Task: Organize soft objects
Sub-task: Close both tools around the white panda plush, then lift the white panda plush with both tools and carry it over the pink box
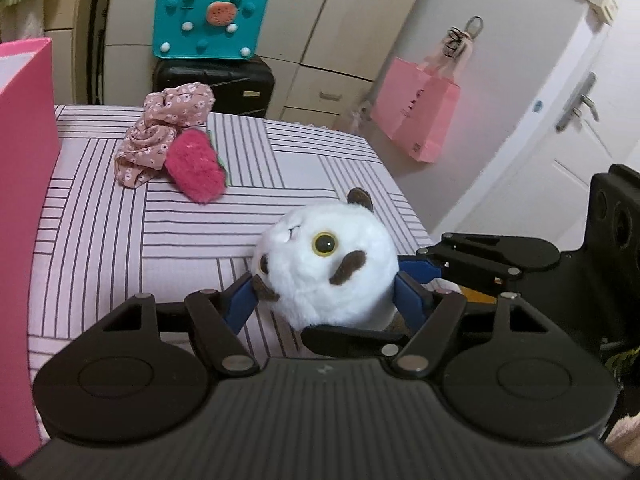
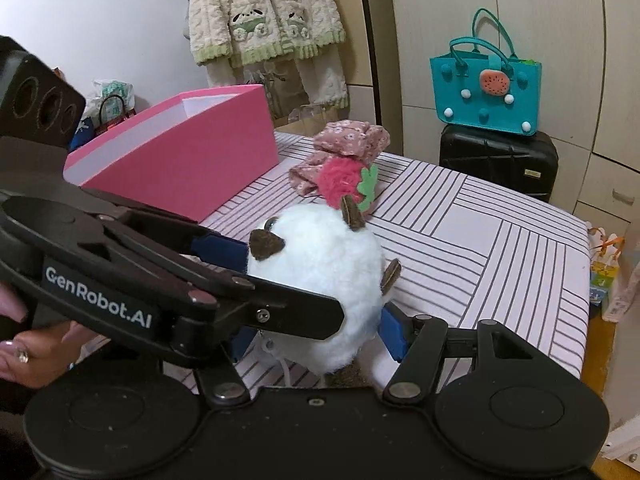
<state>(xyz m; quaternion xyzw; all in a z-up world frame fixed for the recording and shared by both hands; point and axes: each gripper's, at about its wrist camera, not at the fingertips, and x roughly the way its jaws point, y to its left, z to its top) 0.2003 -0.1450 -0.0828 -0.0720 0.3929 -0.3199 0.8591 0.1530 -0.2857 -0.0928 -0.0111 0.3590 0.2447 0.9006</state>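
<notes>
A white plush toy (image 1: 326, 262) with brown patches is seen at lower centre of both views, above a striped pink bedspread (image 1: 304, 160). It is clamped between the blue pads of the left gripper (image 1: 326, 300), and it is likewise pinched by the right gripper (image 2: 316, 334). A red fuzzy plush (image 1: 196, 170) and a floral pink cloth (image 1: 160, 132) are seen touching, upper left. A pink box (image 2: 180, 160) is shown at centre left.
</notes>
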